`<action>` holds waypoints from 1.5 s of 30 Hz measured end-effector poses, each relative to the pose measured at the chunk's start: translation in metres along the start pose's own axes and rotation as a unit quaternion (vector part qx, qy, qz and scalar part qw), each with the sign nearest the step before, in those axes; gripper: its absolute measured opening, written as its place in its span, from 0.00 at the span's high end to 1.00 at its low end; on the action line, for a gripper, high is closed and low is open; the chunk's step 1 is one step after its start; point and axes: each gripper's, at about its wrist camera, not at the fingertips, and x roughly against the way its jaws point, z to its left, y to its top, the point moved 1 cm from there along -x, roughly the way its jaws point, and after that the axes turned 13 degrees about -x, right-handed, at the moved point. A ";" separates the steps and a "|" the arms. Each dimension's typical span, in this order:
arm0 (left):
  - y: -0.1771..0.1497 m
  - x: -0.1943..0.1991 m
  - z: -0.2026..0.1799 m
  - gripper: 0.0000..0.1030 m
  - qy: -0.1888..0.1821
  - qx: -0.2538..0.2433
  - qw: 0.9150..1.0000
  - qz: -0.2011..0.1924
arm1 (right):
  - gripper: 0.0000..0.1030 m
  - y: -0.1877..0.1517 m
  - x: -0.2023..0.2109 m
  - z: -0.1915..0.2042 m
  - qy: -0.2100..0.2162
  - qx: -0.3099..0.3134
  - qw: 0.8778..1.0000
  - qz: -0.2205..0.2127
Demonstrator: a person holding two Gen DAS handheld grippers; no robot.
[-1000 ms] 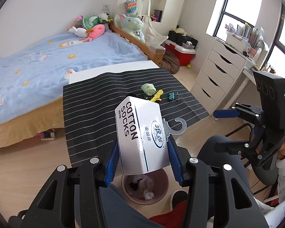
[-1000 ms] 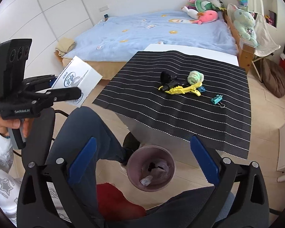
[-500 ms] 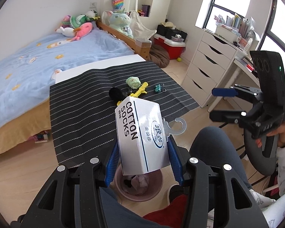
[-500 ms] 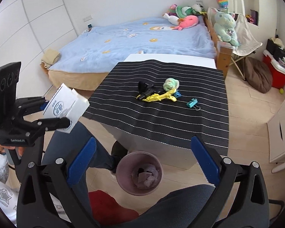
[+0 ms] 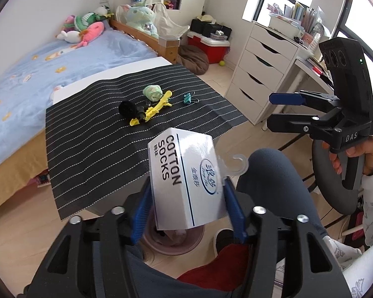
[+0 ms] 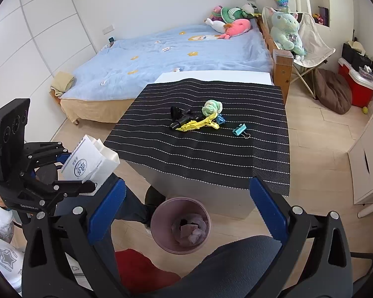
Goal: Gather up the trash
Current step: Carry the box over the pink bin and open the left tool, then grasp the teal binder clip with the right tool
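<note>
My left gripper (image 5: 186,198) is shut on a white "COTTON SOCKS" box (image 5: 186,178) with a clear plastic hook, held above a pink trash bin (image 5: 176,241) on the floor. In the right wrist view the same box (image 6: 89,161) sits in the left gripper (image 6: 79,173) at the left, beside the table. My right gripper (image 6: 184,203) is open and empty, above the bin (image 6: 181,226), which holds crumpled paper. On the striped mat (image 6: 201,139) lie a green wad (image 6: 211,106), a yellow clip (image 6: 199,124), a black object (image 6: 181,118) and a teal binder clip (image 6: 240,129).
A bed with a blue cover (image 6: 174,52) stands behind the table. White drawers (image 5: 258,74) stand at the right. A brown cushion (image 6: 333,94) and a red box (image 6: 355,84) lie on the floor. My knee (image 5: 273,173) and a red slipper (image 6: 136,268) are near the bin.
The left gripper has moved back and right with the box, so the bin now sits under it. The right gripper has pulled back and up; it stays open.
</note>
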 end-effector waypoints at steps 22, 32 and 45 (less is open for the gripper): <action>-0.008 -0.003 0.022 0.07 0.049 0.033 0.998 -0.010 | 0.05 -0.003 -0.010 -0.005 0.002 -0.007 1.000 0.013; -0.003 -0.003 0.036 0.07 0.054 0.047 0.997 -0.019 | 0.05 0.016 -0.025 -0.016 -0.014 0.015 1.000 0.016; 0.003 -0.007 0.055 0.07 0.051 0.065 0.996 -0.023 | 0.05 0.072 -0.073 -0.032 -0.037 0.124 0.990 0.049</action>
